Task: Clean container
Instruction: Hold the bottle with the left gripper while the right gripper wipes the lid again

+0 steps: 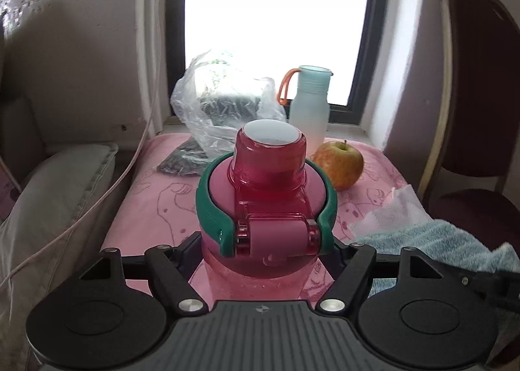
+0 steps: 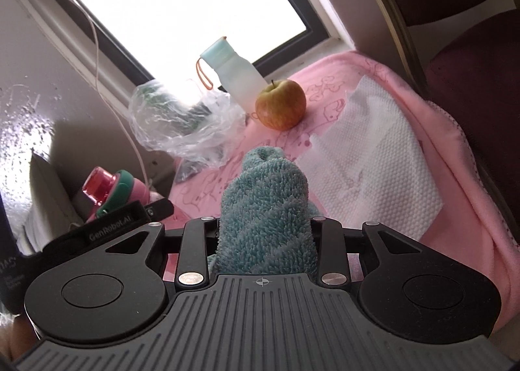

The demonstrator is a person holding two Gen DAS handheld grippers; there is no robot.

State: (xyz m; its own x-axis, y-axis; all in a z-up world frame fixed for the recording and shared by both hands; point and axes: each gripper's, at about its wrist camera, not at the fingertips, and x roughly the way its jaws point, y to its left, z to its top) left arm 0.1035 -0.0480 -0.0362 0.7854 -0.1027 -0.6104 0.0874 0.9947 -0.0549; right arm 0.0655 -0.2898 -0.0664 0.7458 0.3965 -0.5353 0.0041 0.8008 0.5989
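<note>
A pink bottle (image 1: 269, 182) with a clear red cap and a green carry loop stands upright between the jaws of my left gripper (image 1: 266, 250), which is shut on its body. The same bottle (image 2: 110, 192) shows at the left of the right wrist view. My right gripper (image 2: 265, 224) is shut on a bunched teal towel (image 2: 266, 195) that sticks out forward past the fingers. From the left wrist view the towel (image 1: 438, 241) is close to the right of the bottle, apart from it. Both grippers' fingertips are hidden by what they hold.
A pink cloth (image 2: 406, 85) covers the table. On it lie a white paper towel (image 2: 367, 156), an apple (image 1: 339, 164), a pale bottle (image 1: 308, 104) with an orange strap and a plastic bag (image 1: 214, 101) by the window. A dark chair (image 1: 481, 143) stands right, a cushion (image 1: 58, 182) left.
</note>
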